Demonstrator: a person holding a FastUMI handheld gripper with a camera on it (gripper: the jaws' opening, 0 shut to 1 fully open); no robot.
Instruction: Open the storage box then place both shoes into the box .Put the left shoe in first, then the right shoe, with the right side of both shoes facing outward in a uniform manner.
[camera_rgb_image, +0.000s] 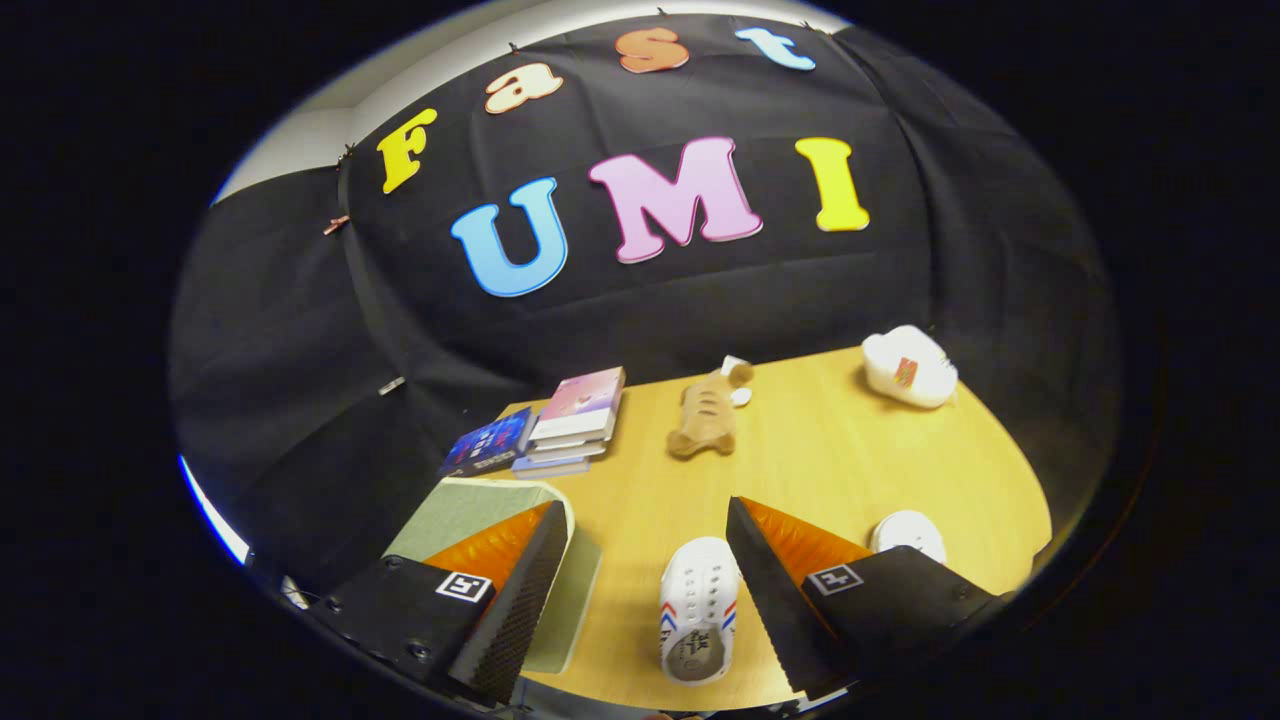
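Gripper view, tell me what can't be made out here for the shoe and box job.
- Storage box: the tool's left finger covers much of it; lid state unclear.
- Second shoe: mostly behind the right finger.
- Shoe between the fingers: left or right cannot be told from above.
- Open tool: touches nothing.

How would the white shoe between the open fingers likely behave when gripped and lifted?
The white shoe looks like moulded foam with vent holes, so probably light and slightly squashy. Its smooth rounded sides may slip against the pads. It lies flat on the table, unlikely to roll. The gripper is open around it, not touching.
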